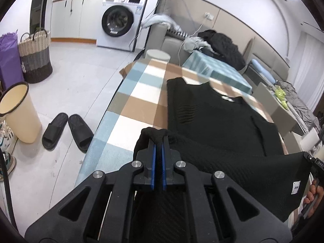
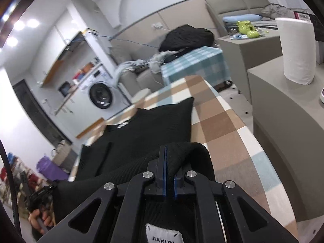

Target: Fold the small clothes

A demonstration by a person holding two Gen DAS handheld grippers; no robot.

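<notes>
We hold 2 grippers, both pinching black top (image 1: 212, 121). Left gripper (image 1: 158, 141): jaws pressed together on bunched hem corner. Right gripper (image 2: 169, 156): jaws clamped on other hem corner, fabric draping over right finger. Near edge of top lifted between grippers; far part, neckline and white tag, lies flat on checked cloth (image 1: 137, 101) covering table. Slippers (image 1: 64, 131) on floor left.

Matt black ribbed knit garment (image 1: 218, 125) on soft checked cloth table cover (image 1: 129, 109); matt plastic claw (image 1: 158, 141).
</notes>
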